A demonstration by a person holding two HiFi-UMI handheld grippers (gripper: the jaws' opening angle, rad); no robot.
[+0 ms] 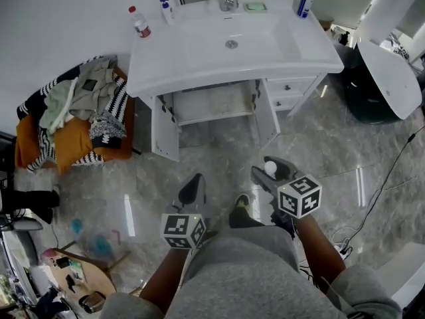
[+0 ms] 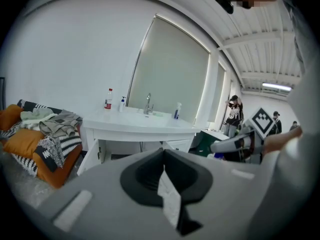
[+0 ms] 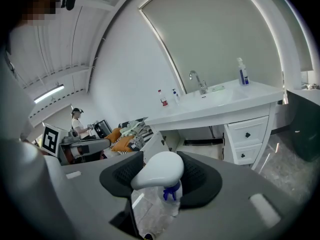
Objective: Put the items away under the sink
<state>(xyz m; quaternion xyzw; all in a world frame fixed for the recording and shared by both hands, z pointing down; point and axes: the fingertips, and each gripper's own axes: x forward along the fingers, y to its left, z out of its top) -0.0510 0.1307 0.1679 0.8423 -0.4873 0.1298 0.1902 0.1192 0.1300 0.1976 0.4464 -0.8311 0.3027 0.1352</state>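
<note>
My right gripper (image 1: 274, 173) is shut on a spray bottle (image 1: 270, 167) with a white trigger head and a blue neck (image 3: 158, 170), held low over the floor in front of the vanity. My left gripper (image 1: 192, 189) hangs beside it, its jaws shut with nothing between them (image 2: 165, 176). The white sink vanity (image 1: 199, 58) stands ahead with both cabinet doors (image 1: 164, 130) open, showing the space under the sink (image 1: 214, 102). On the countertop stand a red-labelled bottle (image 1: 139, 22), a small pump bottle (image 1: 166, 9) and a blue-labelled bottle (image 1: 305, 1).
An orange seat piled with clothes (image 1: 74, 111) stands left of the vanity. A white lid over a dark bin (image 1: 392, 75) is at the right, with a cable (image 1: 392, 171) across the floor. A drawer unit (image 3: 248, 136) fills the vanity's right side. Another person (image 3: 78, 123) stands far off.
</note>
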